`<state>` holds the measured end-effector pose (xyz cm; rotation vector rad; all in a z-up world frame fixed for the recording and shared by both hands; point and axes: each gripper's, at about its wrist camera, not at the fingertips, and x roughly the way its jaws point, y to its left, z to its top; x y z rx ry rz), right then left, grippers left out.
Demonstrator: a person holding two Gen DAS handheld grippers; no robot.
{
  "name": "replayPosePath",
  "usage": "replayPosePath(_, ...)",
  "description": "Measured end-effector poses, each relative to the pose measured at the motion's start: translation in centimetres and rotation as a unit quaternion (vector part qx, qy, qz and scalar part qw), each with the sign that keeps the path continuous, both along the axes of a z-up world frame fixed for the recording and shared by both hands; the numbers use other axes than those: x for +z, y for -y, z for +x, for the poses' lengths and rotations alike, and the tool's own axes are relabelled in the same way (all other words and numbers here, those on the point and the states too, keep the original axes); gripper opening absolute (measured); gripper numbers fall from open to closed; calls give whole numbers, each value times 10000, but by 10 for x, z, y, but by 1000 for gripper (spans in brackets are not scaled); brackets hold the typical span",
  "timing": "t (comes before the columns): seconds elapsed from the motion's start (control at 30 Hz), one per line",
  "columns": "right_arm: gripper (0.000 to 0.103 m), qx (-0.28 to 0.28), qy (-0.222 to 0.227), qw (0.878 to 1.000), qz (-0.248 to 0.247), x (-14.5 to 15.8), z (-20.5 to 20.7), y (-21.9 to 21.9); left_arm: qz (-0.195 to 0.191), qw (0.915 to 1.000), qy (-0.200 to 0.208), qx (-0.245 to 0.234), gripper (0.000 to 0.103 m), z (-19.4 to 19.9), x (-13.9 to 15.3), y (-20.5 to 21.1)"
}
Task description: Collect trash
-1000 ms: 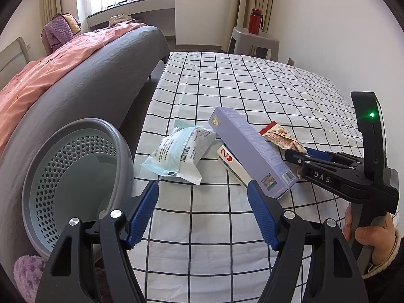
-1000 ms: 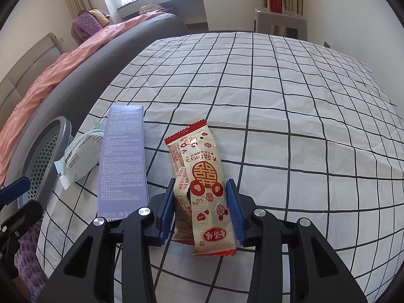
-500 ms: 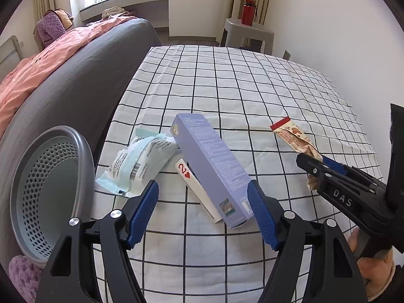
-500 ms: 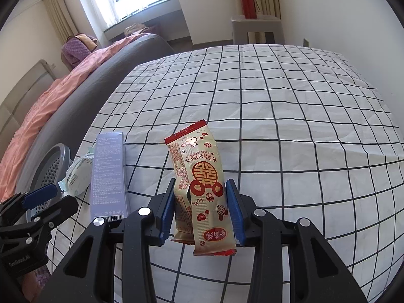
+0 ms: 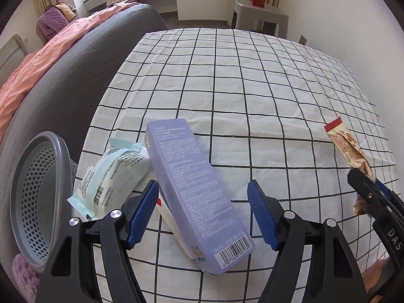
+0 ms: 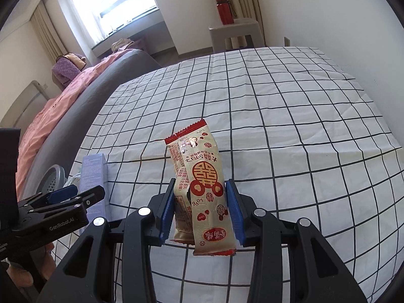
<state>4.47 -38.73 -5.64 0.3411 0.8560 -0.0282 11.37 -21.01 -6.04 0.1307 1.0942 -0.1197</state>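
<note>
Now the right gripper [image 6: 200, 213] clamps a red-and-cream snack wrapper [image 6: 202, 184]. Meanwhile the left gripper [image 5: 202, 213] gapes wide, empty, astride a purple box [image 5: 194, 192].

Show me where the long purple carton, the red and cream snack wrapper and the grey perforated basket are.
Long purple cardboard carton [image 5: 192, 192], left wrist view, printed top face.
Red and cream foil snack wrapper [image 6: 204, 176], right wrist view, red emblem.
Grey perforated plastic basket [image 5: 32, 197], left wrist view, inner wall.

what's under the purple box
A playing card pokes out from under the purple box, showing a white face and a red mark. A white strip runs along the box's lower edge. The rest is covered.
</note>
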Motion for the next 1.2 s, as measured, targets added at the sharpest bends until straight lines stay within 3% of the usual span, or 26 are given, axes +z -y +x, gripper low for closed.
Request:
replayPosePath(0.3,38,67,34,10000,56,0,-2,5,463,9988,-7,176,70,11,-15,3)
replayPosePath(0.4,38,80,28,9999,70,0,-2,4,523,9985,30,179,60,11,-16,2)
replayPosePath(0.57,38,112,44,9999,70,1,-3,2,505,9986,99,134,54,9,-14,0)
replayPosePath(0.77,38,184,54,9998,82,3,-4,-2,277,9994,196,6,48,1,-2,-4)
replayPosePath(1.2,38,347,41,9993,91,3,-8,-13,-449,9976,253,-452,45,-32,16,-18)
